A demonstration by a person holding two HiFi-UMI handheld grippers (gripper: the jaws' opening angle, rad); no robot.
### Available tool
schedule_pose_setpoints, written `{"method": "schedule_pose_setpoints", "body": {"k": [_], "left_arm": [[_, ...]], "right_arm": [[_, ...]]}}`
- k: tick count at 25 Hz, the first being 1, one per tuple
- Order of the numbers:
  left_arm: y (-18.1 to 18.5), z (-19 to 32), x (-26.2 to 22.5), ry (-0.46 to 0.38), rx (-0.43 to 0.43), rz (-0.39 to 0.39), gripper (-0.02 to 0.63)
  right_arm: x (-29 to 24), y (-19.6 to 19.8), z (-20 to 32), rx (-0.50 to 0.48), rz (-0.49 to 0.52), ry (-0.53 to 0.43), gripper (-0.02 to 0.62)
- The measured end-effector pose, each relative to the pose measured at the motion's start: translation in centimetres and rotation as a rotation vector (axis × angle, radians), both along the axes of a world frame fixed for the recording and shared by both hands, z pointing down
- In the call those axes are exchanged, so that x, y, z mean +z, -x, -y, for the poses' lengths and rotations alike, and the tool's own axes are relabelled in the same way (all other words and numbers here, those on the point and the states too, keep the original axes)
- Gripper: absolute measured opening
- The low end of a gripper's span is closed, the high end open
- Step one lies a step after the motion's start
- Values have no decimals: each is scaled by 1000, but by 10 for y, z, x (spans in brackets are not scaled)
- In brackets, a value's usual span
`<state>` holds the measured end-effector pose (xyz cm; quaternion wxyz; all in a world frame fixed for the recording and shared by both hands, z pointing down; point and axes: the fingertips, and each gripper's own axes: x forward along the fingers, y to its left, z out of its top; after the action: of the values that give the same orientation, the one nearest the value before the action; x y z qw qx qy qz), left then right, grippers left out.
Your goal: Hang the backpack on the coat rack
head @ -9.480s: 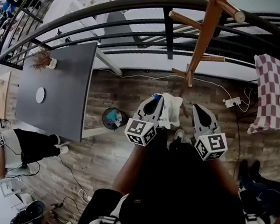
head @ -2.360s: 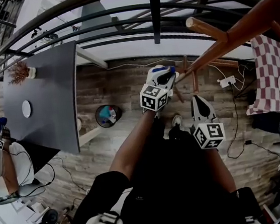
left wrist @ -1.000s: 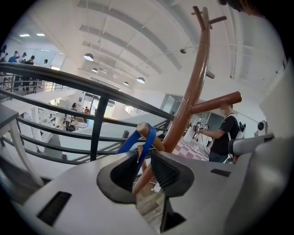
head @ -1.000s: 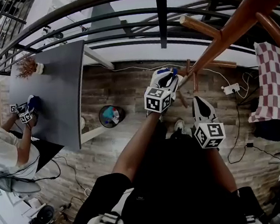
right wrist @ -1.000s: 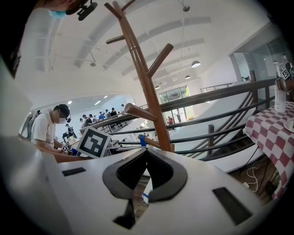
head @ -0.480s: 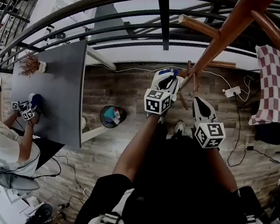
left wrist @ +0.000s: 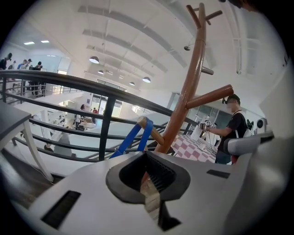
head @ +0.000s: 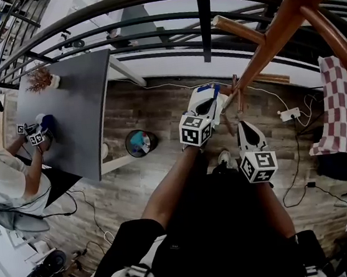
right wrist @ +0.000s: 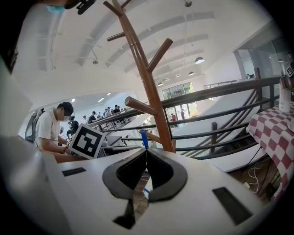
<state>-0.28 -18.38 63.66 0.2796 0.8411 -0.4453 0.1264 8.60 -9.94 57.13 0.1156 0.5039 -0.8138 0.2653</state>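
The coat rack (head: 274,34), a stiff wooden trunk with stub branches, runs from the middle of the head view out toward 1 o'clock. The backpack (head: 218,105) is small, white and soft. It hangs slack at the 1 o'clock side of the left hand-held gripper (left wrist: 148,158), close against the trunk. It looks light and floppy, so the body gives no firm hold. The place to take it is the blue strap (left wrist: 133,137), a thin woven loop that folds easily and could slide off a smooth branch. In the left gripper view this loop lies over the tip of a low peg (left wrist: 156,134) at 12 o'clock. The left jaws are pressed together, and they seem to pinch the strap's lower end, though the body hides that spot. The right hand-held gripper (right wrist: 146,153), at 4 o'clock of the left, has its jaws closed on nothing.
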Motion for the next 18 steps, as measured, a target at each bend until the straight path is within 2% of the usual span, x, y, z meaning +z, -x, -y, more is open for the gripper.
{"method": "schedule_pose_setpoints", "body": {"k": [13,18], "left_arm": [[-4,-35,-31,-83,-69,36,8],[-1,-60,-35,-86,-111,33,8]], "right_arm": [[-1,-5,-18,-61,2,-13,14],[-1,-9,-27,-89,5,-14,14]]}}
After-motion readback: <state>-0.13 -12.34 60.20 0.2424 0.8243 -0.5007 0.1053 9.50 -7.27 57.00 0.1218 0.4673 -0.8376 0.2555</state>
